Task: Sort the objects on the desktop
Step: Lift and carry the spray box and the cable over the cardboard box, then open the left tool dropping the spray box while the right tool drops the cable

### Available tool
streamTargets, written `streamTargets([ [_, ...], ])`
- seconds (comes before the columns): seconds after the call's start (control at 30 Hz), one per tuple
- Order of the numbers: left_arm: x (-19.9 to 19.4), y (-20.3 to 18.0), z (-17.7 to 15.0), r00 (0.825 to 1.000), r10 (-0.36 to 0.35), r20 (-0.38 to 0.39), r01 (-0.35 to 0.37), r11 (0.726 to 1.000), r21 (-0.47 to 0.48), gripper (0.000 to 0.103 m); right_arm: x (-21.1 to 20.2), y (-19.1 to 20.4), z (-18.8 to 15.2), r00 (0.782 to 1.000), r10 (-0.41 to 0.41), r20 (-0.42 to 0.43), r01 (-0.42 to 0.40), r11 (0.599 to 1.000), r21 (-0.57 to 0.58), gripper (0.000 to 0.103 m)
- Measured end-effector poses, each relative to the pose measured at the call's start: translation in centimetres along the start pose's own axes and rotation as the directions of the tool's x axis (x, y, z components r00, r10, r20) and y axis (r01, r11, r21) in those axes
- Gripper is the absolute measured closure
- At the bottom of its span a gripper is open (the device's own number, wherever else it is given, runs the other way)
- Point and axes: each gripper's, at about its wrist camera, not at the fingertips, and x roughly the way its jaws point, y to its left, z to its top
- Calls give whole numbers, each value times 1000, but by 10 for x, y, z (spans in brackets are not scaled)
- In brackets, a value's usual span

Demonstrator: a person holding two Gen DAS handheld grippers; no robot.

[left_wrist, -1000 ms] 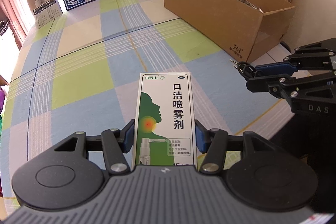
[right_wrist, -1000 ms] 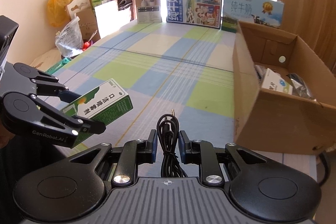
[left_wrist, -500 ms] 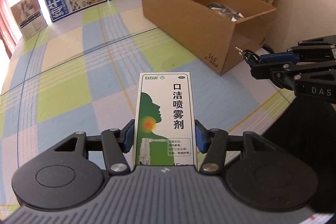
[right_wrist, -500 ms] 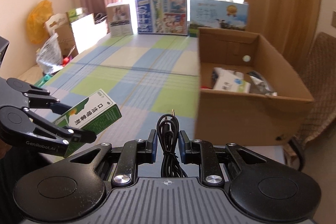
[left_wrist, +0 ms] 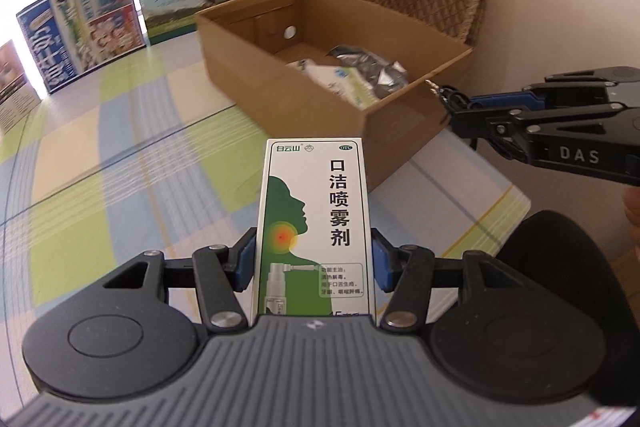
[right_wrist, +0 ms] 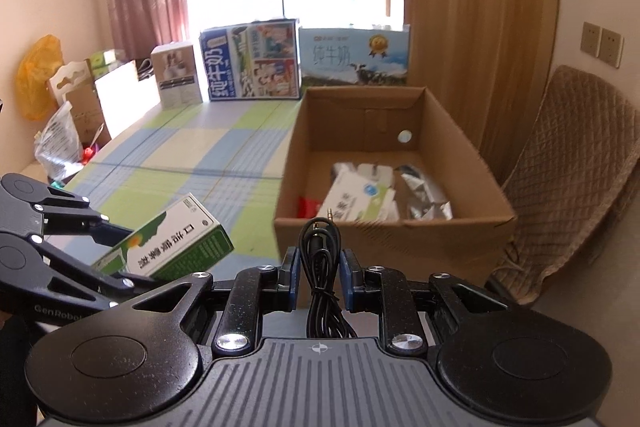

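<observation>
While both loads hang short of the cardboard box [right_wrist: 394, 227], the right gripper [right_wrist: 319, 277], fingers pinching the coiled cable [right_wrist: 320, 259], is nearer its rim; the left gripper [left_wrist: 314, 269] clamps the spray carton [left_wrist: 316, 223] lengthwise forward.

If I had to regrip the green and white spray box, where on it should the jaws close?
Across the two long narrow edges of the spray box, low on its length, coming from the bottom end, as the left gripper does now. The box is flat and oblong, so its parallel edges should seat squarely on the pads.
</observation>
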Motion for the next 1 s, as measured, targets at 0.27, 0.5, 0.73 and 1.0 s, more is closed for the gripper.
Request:
streamTargets([
  [0.27, 12, -21, 34, 999, -33, 26, 32, 998, 49, 52, 0, -26, 17, 999, -27, 36, 27, 1000, -1, 85],
  [0.5, 20, -29, 66, 997, -50, 58, 46, 997, 58, 52, 4, -43, 34, 997, -47, 62, 47, 999, -12, 85],
  [0.73, 32, -32, 96, 995, -57, 85, 53, 997, 51, 52, 13, -59, 51, 996, -57, 76, 59, 998, -21, 85],
  [1.0, 51, -32, 121, 993, -68, 92, 66, 997, 25, 52, 25, -78, 61, 995, -68, 77, 70, 997, -14, 85],
])
